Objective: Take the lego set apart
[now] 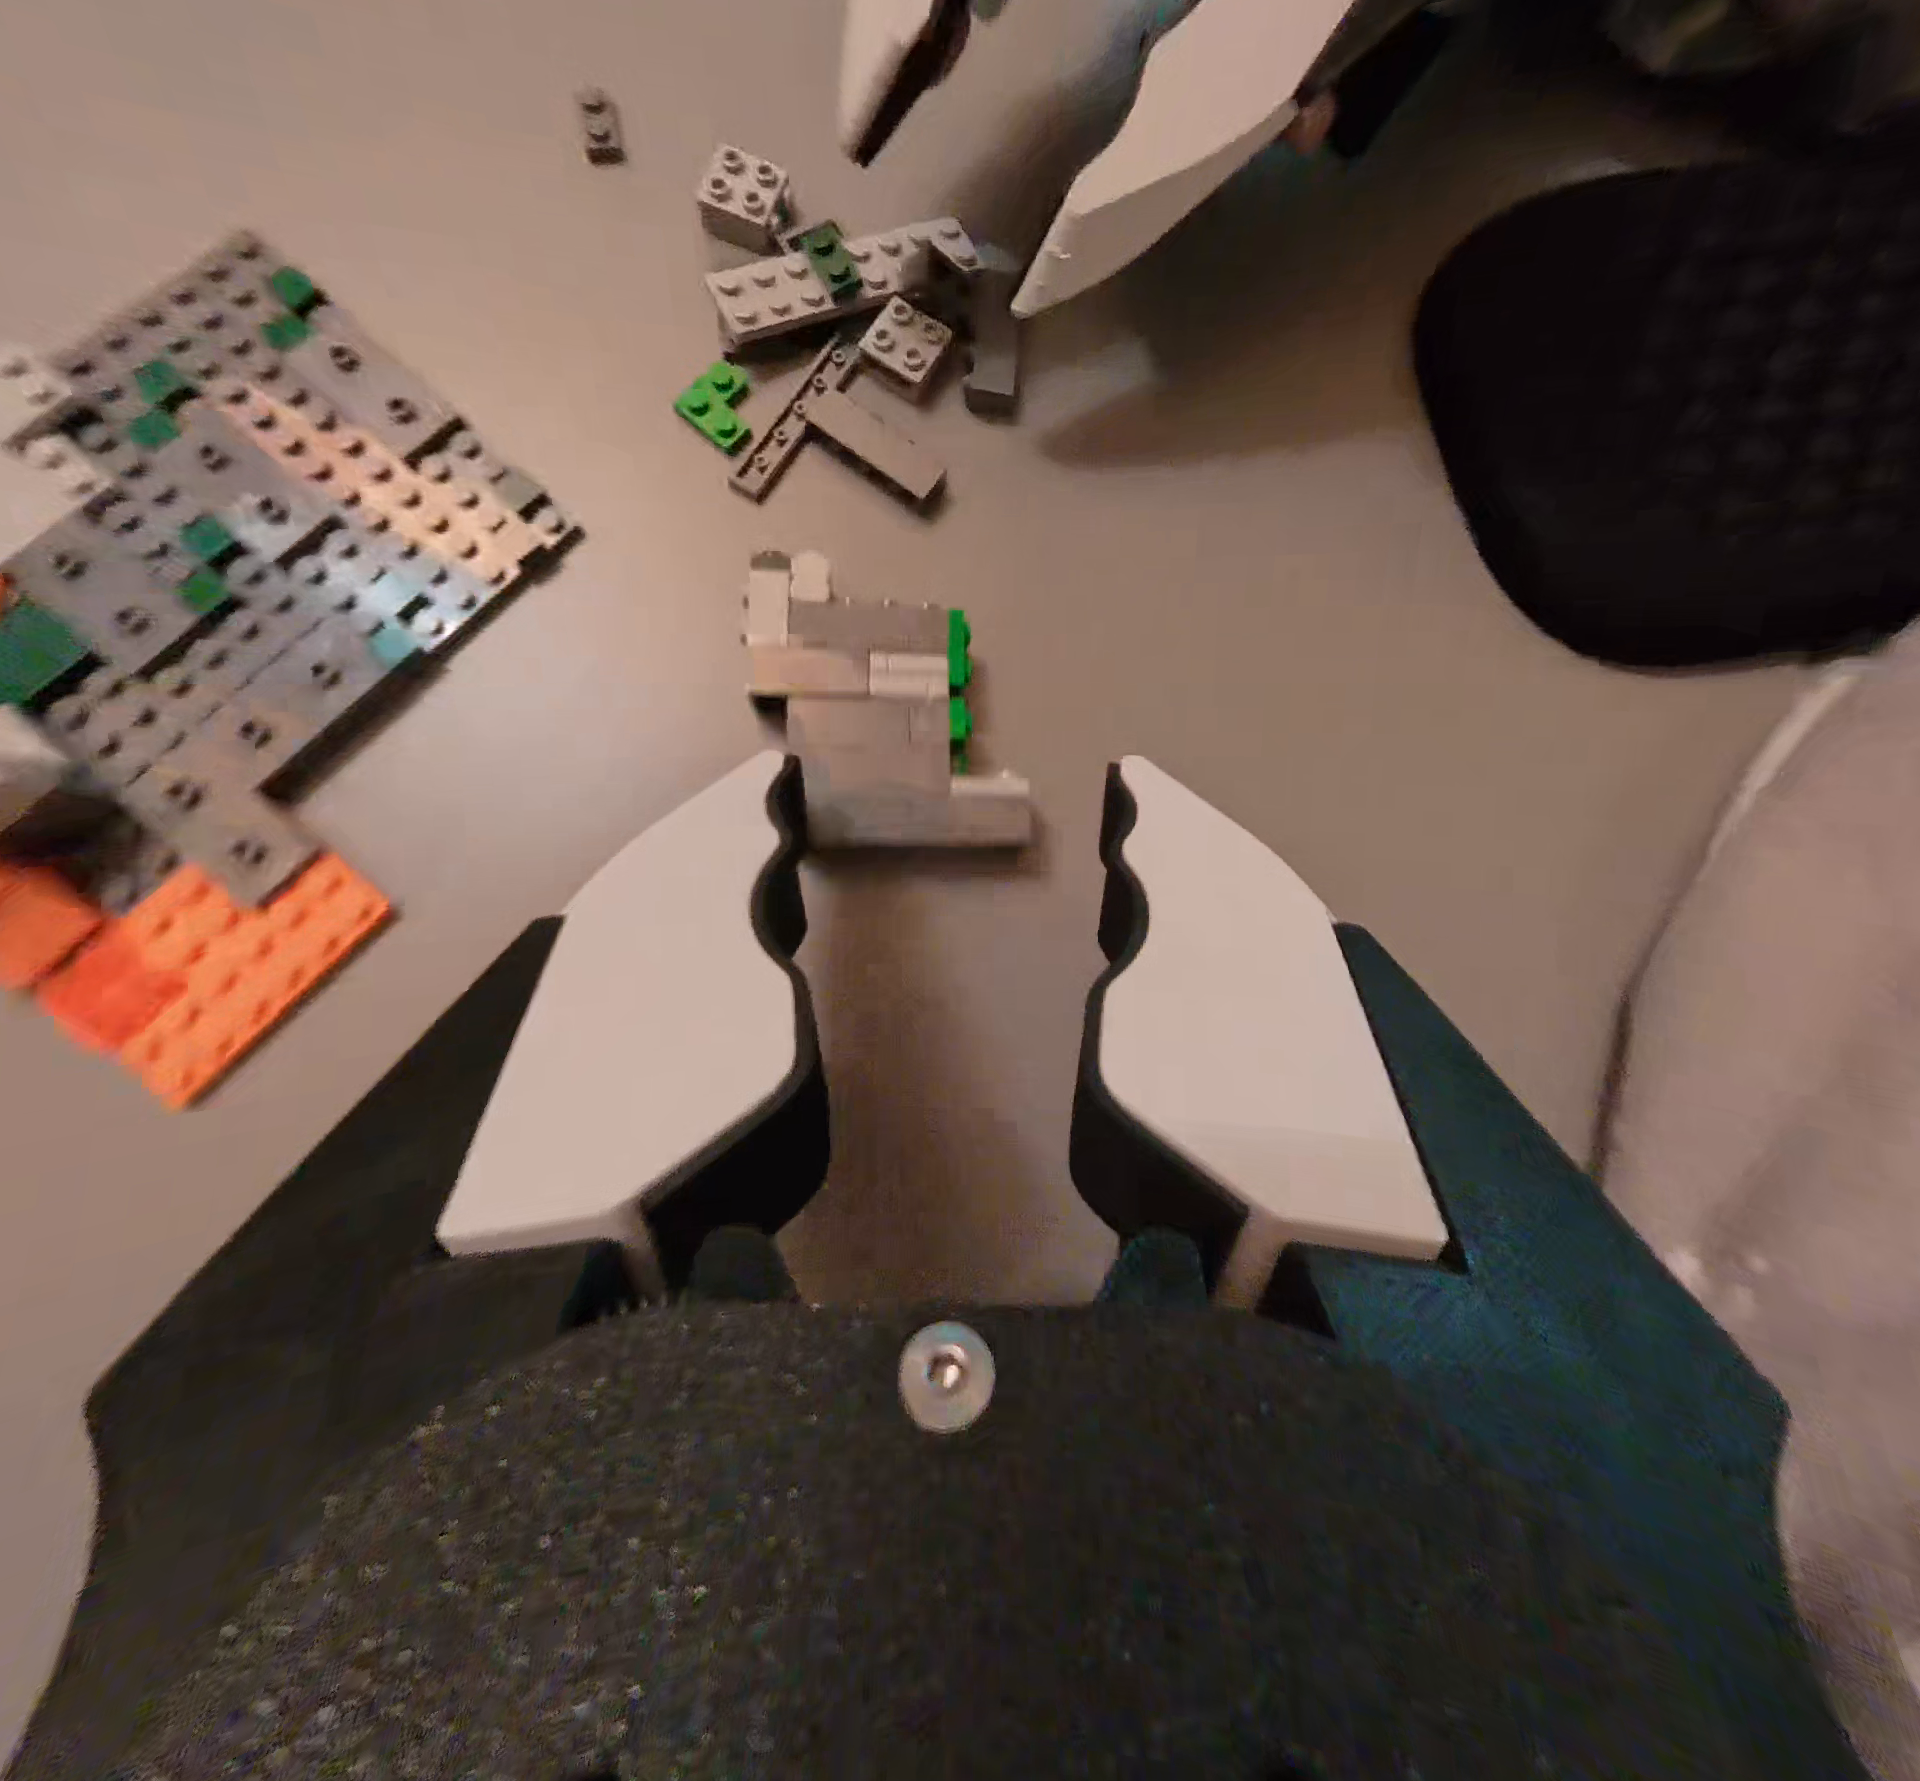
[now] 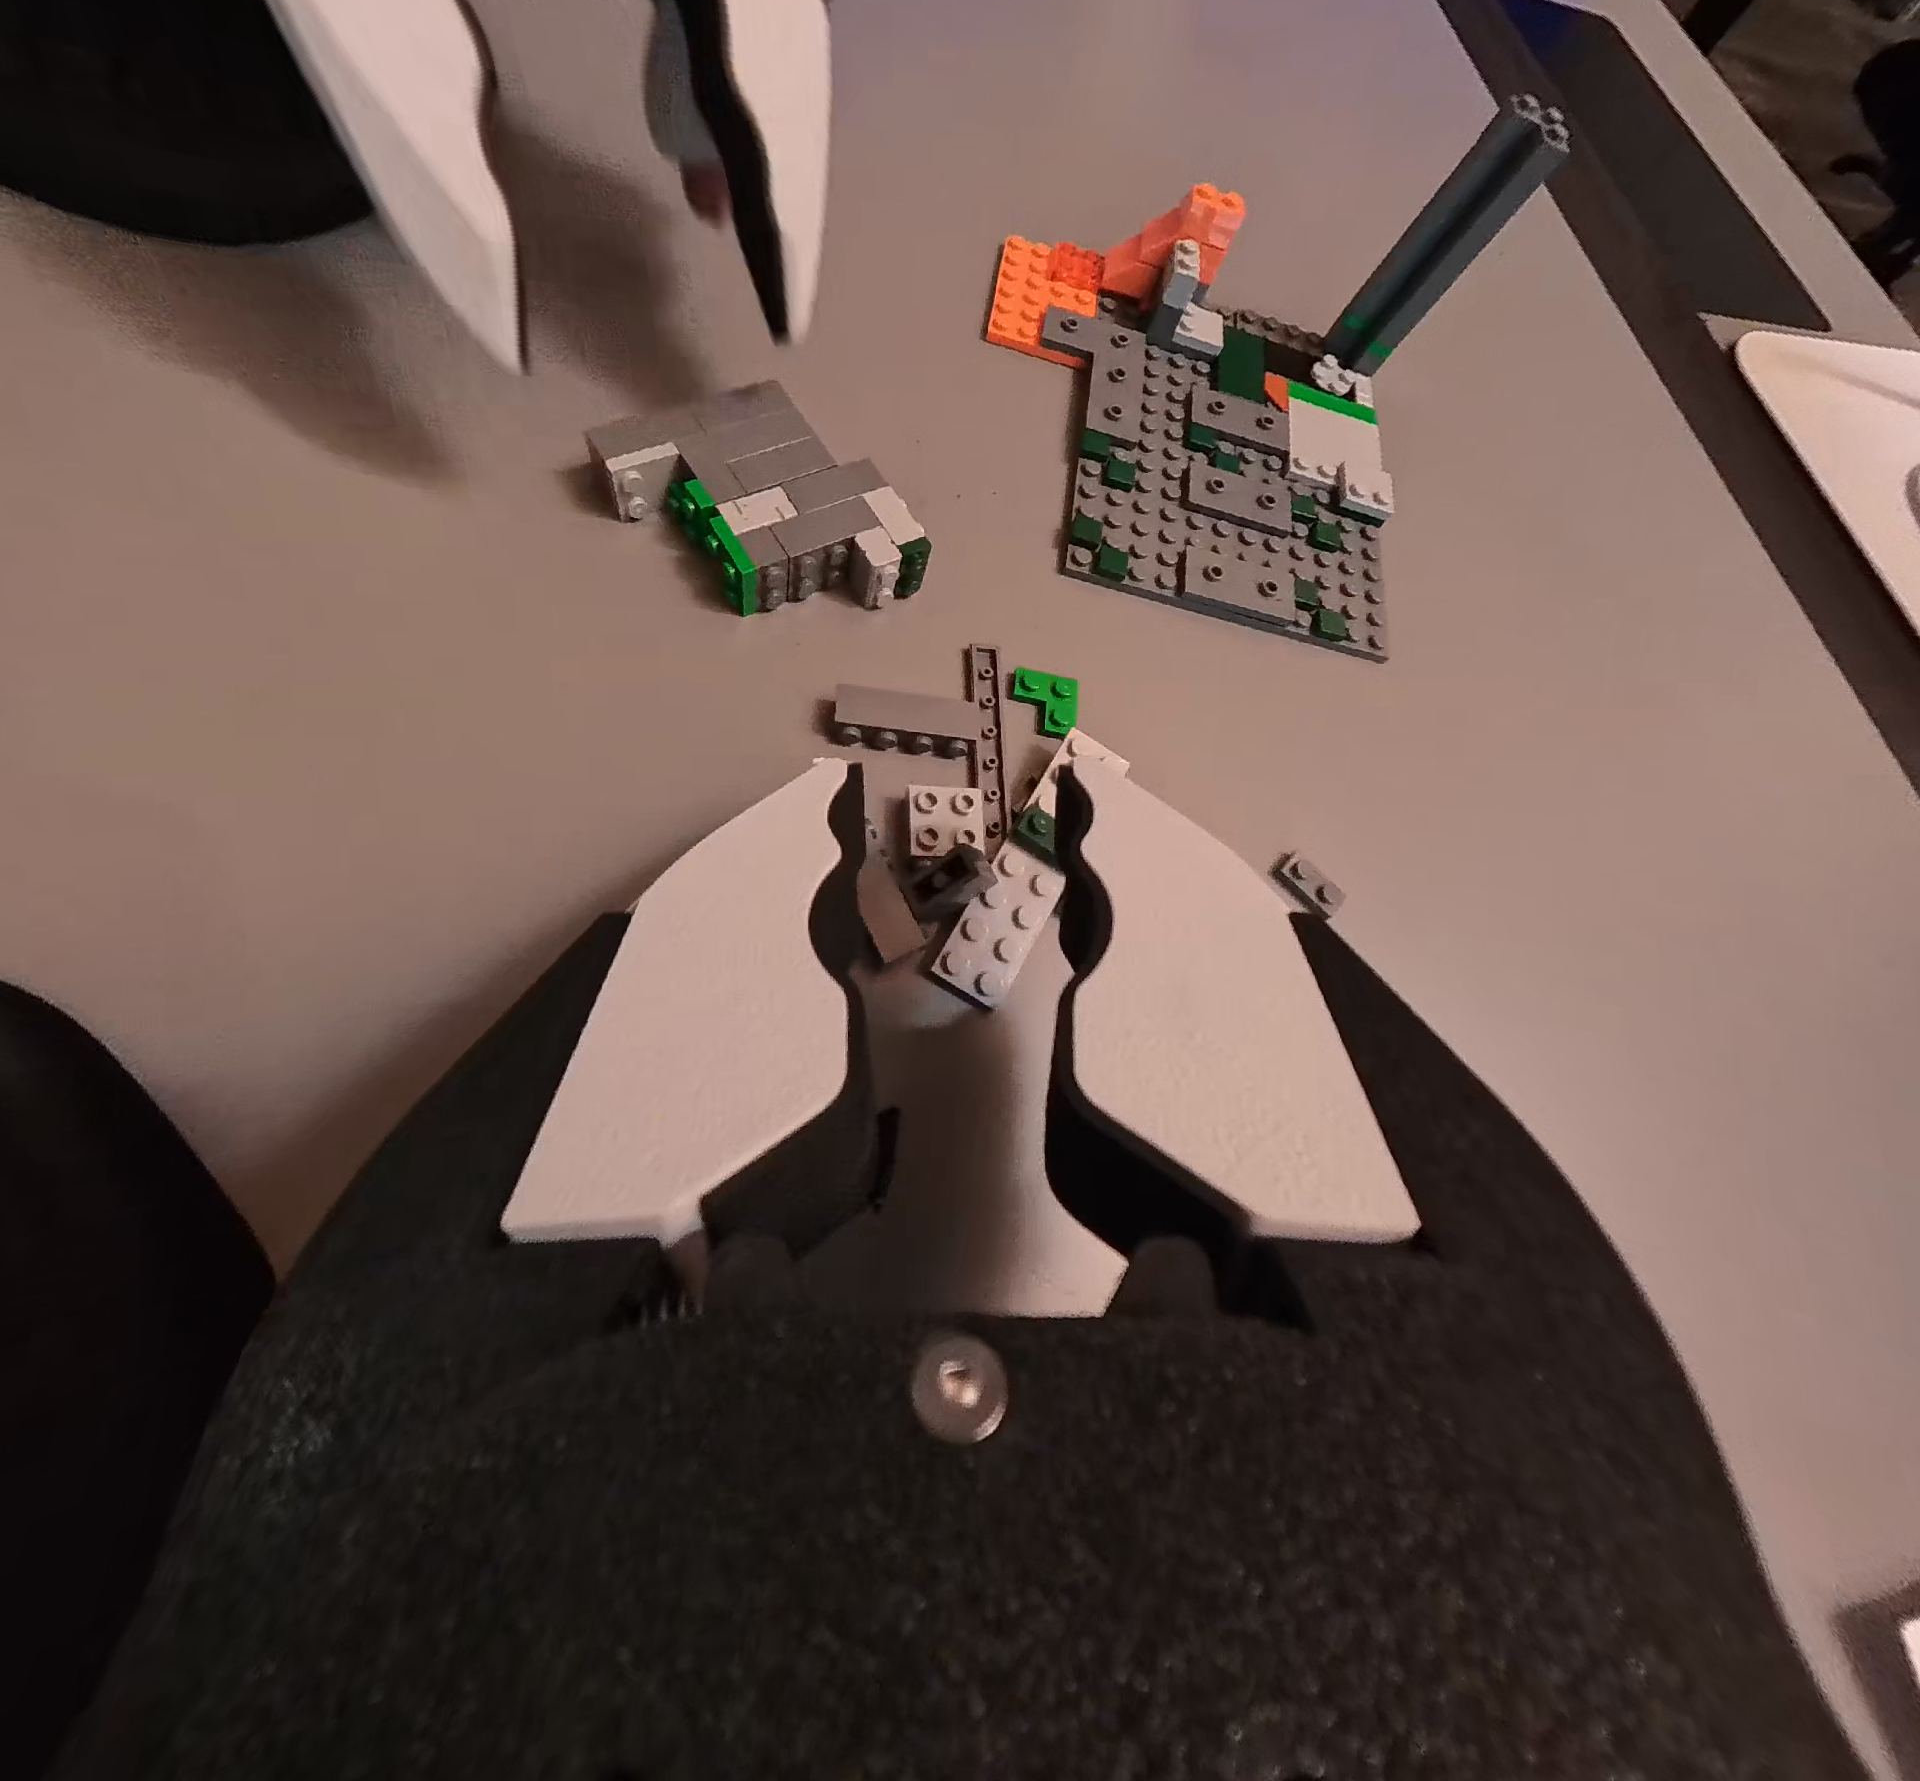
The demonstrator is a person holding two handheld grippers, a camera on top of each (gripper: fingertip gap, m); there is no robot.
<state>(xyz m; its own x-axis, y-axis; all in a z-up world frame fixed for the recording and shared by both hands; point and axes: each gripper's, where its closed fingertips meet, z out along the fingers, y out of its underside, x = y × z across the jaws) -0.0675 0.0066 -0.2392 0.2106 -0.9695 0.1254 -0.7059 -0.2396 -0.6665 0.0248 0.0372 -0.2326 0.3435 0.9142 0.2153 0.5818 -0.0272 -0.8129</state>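
Lying on its side on the plain grey tabletop (image 2: pixel 312 692), the detached grey brick wall chunk with bright green plates along one edge (image 2: pixel 756 500) rests between the two grippers. In the left wrist view it sits just ahead of the left gripper (image 1: pixel 948 775), whose white fingers stand well apart with nothing between them; the left finger's tip looks to be right at the chunk's lower corner, though whether it touches cannot be told. The rest of the set, a flat grey studded baseplate dotted with dark green tiles (image 2: pixel 1226 505), lies well apart from the chunk, with an orange plate section (image 2: pixel 1029 292) and a stack of orange bricks at its far corner and a tall dark grey column (image 2: pixel 1444 235) rising tilted from its back edge. A loose pile of grey plates and bricks (image 2: pixel 966 858) sits directly under the right gripper (image 2: pixel 956 775); its white fingers are spread apart around the pile and hold nothing. A bright green L-shaped plate (image 2: pixel 1051 695) lies at the pile's far side, beside a long thin dark grey strip (image 2: pixel 985 734). A small dark grey two-stud plate (image 2: pixel 1311 882) rests alone just beside the right finger. A white tray-like object (image 2: pixel 1839 464) sits at the table's right edge.
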